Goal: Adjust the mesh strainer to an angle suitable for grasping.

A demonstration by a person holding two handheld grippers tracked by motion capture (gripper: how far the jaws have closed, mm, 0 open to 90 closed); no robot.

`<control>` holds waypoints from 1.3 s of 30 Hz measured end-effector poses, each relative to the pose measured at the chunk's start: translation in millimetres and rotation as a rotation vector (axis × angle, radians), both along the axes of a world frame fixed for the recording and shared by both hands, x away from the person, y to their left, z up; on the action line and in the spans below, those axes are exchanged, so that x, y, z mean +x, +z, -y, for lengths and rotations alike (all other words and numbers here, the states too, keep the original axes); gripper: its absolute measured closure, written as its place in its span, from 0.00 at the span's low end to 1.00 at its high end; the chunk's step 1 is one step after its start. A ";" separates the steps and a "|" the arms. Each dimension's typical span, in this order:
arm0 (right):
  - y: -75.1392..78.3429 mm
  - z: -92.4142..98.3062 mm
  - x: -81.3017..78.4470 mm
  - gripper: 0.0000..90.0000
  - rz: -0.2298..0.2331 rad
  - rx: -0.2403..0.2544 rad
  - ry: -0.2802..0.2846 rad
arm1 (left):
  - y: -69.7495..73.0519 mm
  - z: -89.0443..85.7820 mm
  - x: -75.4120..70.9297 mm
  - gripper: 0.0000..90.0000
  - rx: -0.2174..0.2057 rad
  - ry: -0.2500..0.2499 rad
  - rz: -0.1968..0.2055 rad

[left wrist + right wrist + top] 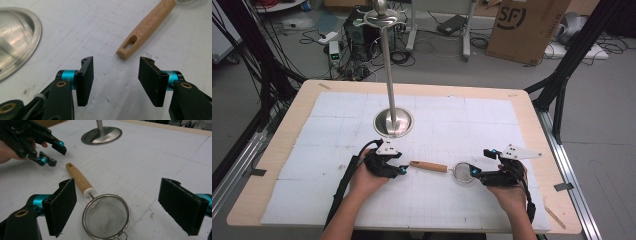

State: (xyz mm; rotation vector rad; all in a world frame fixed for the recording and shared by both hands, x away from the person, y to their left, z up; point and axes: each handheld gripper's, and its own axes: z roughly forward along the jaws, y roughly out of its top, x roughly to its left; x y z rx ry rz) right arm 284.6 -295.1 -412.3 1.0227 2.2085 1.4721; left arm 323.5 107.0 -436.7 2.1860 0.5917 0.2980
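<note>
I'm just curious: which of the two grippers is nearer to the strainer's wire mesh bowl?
Right. The right gripper stands open around the mesh bowl; the left gripper is off the far end of the wooden handle, apart from it.

One sieve (pixel 464 173) lies on the table (pixel 272 160), with one wooden handle (pixel 428 166) and one round mesh bowl (pixel 106 219). The handle has one slot (pixel 130 42) near its free end. One metal stand (pixel 391 75) rises from the table, made of one round base (pixel 102 135) and one straight pole (pixel 388 60). One white mat (pixel 337 115) covers the table top. Two grippers are in use, the left gripper (pixel 404 170) and the right gripper (pixel 475 172), one in each of two hands; each has two black fingers (pixel 85 80). Behind the table, on the floor, stands one cardboard box (pixel 524 25).
</note>
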 end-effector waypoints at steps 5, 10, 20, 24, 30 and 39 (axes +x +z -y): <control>-2.7 0.2 0.9 0.16 -0.010 -0.008 0.002 | 0.8 -19.4 -12.9 0.51 -0.044 0.011 -0.013; -3.3 0.0 4.0 0.16 -0.008 -0.015 -0.008 | 7.2 -37.5 -18.2 0.50 -0.092 0.002 0.008; -5.0 -0.2 6.6 0.16 -0.013 -0.021 -0.014 | 9.9 -63.1 -19.0 0.50 -0.130 0.052 0.040; -3.6 -1.2 9.2 0.16 -0.010 -0.013 -0.014 | 9.4 -71.3 -22.7 0.49 -0.128 0.073 0.044; -0.5 -7.7 16.4 0.16 0.003 -0.009 0.000 | 8.3 -86.3 -27.7 0.50 -0.149 0.113 0.037; 0.5 -11.8 17.7 0.16 0.007 -0.009 0.008 | 10.0 -91.3 -28.5 0.50 -0.174 0.120 0.038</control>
